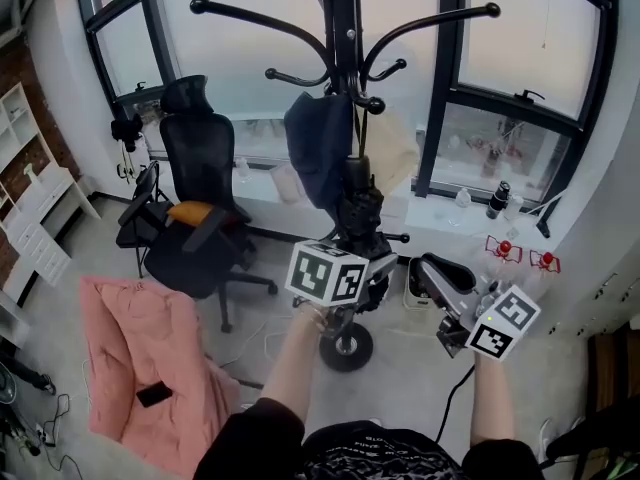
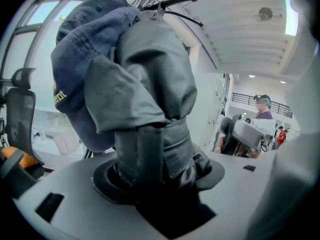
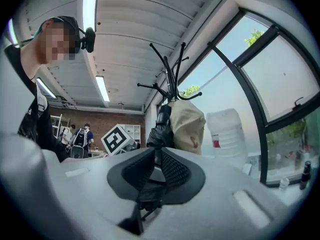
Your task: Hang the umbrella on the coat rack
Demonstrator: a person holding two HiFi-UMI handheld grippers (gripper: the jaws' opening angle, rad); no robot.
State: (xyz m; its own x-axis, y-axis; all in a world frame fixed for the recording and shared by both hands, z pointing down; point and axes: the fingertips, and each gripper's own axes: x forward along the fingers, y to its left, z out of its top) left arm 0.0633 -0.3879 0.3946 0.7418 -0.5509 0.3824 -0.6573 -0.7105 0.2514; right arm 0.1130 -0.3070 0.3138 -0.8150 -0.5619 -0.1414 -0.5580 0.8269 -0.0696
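Note:
A black coat rack (image 1: 345, 28) stands in front of the window, with a blue cap (image 1: 315, 148) and a beige bag (image 1: 392, 148) on its lower hooks. The folded dark umbrella (image 1: 358, 203) stands upright against the pole, just below the cap. My left gripper (image 1: 355, 233) is shut on the umbrella's lower part; in the left gripper view the umbrella (image 2: 150, 94) fills the jaws of this gripper (image 2: 157, 176), with the cap (image 2: 75, 69) behind. My right gripper (image 1: 432, 273) is lower, to the right, apart from the umbrella. In its own view this gripper (image 3: 156, 171) is shut on nothing and looks at the rack (image 3: 170, 76).
A black office chair (image 1: 200, 198) stands left of the rack. A pink cushion (image 1: 150, 358) with a dark phone (image 1: 155, 394) on it lies at the lower left. The rack's round base (image 1: 346, 348) is on the floor. Bottles (image 1: 497, 200) stand on the sill, and a white jug (image 3: 227, 131) is near the window.

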